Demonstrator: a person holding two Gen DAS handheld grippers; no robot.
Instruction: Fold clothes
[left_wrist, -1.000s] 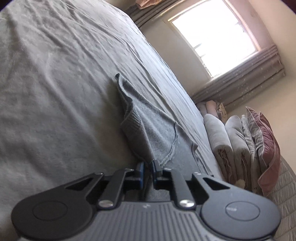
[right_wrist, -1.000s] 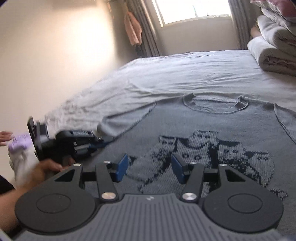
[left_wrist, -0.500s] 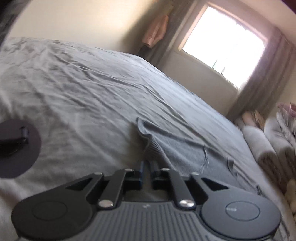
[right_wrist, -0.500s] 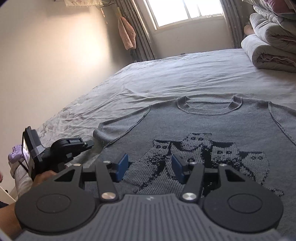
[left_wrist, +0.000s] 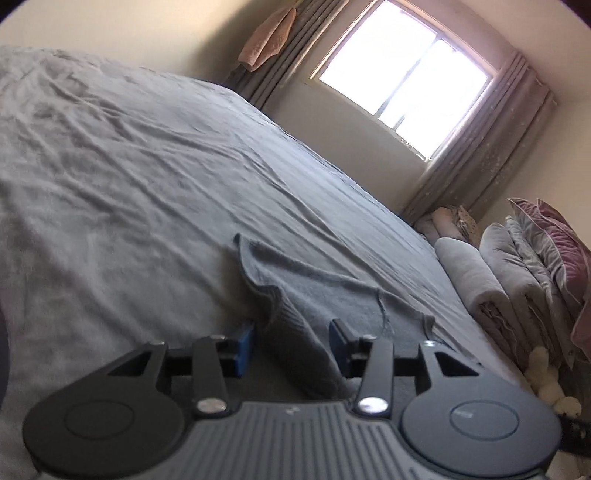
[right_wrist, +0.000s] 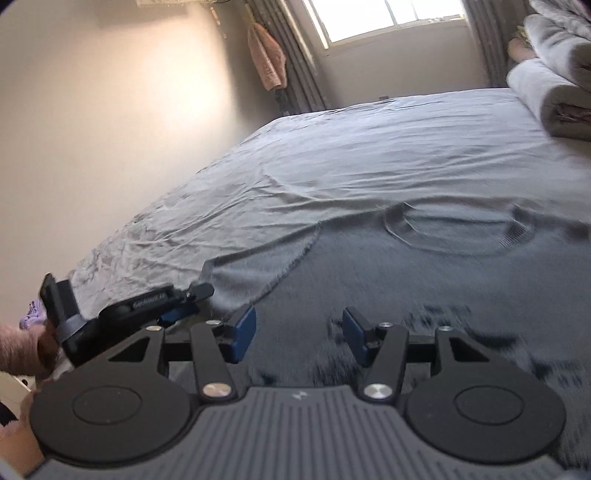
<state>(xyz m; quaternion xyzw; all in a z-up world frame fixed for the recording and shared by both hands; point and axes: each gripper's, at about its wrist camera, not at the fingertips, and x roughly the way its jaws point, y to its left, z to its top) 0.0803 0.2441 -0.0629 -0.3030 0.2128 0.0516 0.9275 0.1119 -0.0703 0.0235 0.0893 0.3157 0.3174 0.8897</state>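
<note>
A grey knit sweater (right_wrist: 424, 280) with a dark cat pattern lies flat, front up, on the bed, its collar (right_wrist: 458, 232) toward the window. My left gripper (left_wrist: 291, 341) is open, with the sweater's short left sleeve (left_wrist: 295, 295) lying between its blue pads. The same gripper shows in the right wrist view (right_wrist: 181, 306) at the sleeve's cuff (right_wrist: 236, 277). My right gripper (right_wrist: 299, 330) is open and empty, low over the sweater's lower front.
The bed is covered by a wrinkled grey sheet (left_wrist: 147, 166). Rolled blankets (left_wrist: 476, 284) and a pink pillow (left_wrist: 561, 243) are stacked at the right side. A window (left_wrist: 402, 74) with curtains is behind the bed. A peach towel (right_wrist: 269, 59) hangs by the wall.
My left gripper was shut on the sleeve and has opened, leaving the sleeve on the bed. My right gripper has moved forward and lower over the sweater.
</note>
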